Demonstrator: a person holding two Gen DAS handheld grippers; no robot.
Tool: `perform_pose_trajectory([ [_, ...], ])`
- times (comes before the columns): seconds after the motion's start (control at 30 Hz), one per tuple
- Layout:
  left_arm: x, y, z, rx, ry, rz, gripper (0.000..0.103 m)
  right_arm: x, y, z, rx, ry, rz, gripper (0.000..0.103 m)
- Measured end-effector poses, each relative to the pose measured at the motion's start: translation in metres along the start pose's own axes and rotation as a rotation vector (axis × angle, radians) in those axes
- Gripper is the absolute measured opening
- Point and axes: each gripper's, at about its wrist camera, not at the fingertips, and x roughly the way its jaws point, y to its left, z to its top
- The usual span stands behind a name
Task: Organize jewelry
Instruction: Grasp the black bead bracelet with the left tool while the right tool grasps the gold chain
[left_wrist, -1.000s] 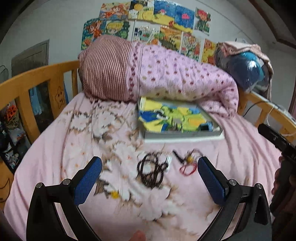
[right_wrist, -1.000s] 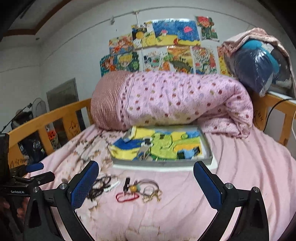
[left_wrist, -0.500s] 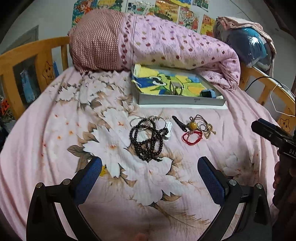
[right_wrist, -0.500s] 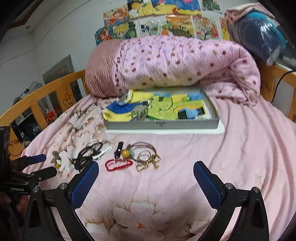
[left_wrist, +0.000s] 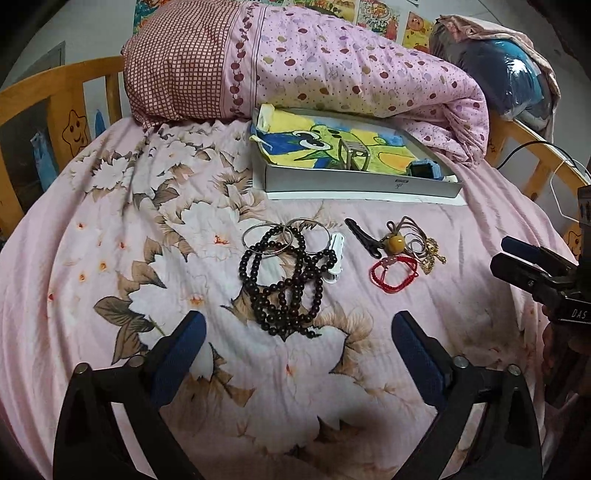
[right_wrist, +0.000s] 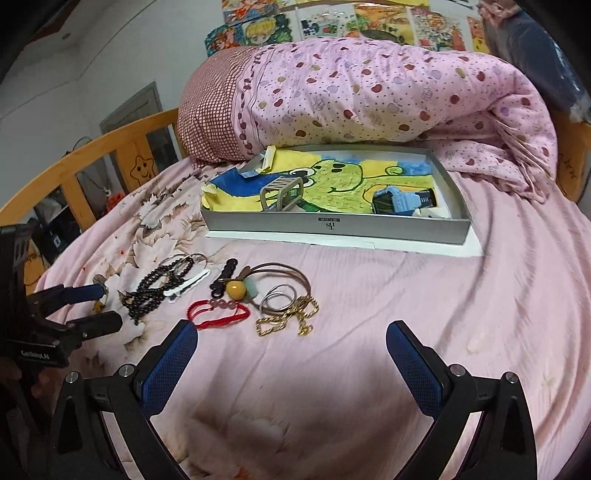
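Jewellery lies on the pink floral bedspread in front of a grey tray lined with a coloured drawing. My left gripper hovers just short of a dark bead necklace. Its jaws are closing and nothing is between them. Beside the beads lie silver bangles, a white hair clip and a black clip. My right gripper is open with nothing in it, close to a red cord bracelet, a gold chain and an amber bead. The tray holds a blue watch.
A rolled pink quilt lies right behind the tray. Wooden bed rails run along both sides. A blue bundle sits at the far right corner, with a cable below it. Each gripper shows at the edge of the other's view.
Both grippers have sunk towards the bedspread and tipped downward. The jewellery now sits larger and closer to the fingertips, and the wall pictures have slid out of the top.
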Motion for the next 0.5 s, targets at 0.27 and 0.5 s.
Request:
perform_pose_trajectory([
  [0.27, 0.021, 0.002, 0.009, 0.004, 0.044, -0.01, 0.067, 0.026, -0.015, 0.006, 0.005, 0.035, 0.039, 0.088],
  [0.5, 0.037, 0.0, 0.012, 0.024, 0.09, 0.029, 0.044, 0.047, -0.014, 0.006, -0.008, 0.098, 0.075, 0.059],
])
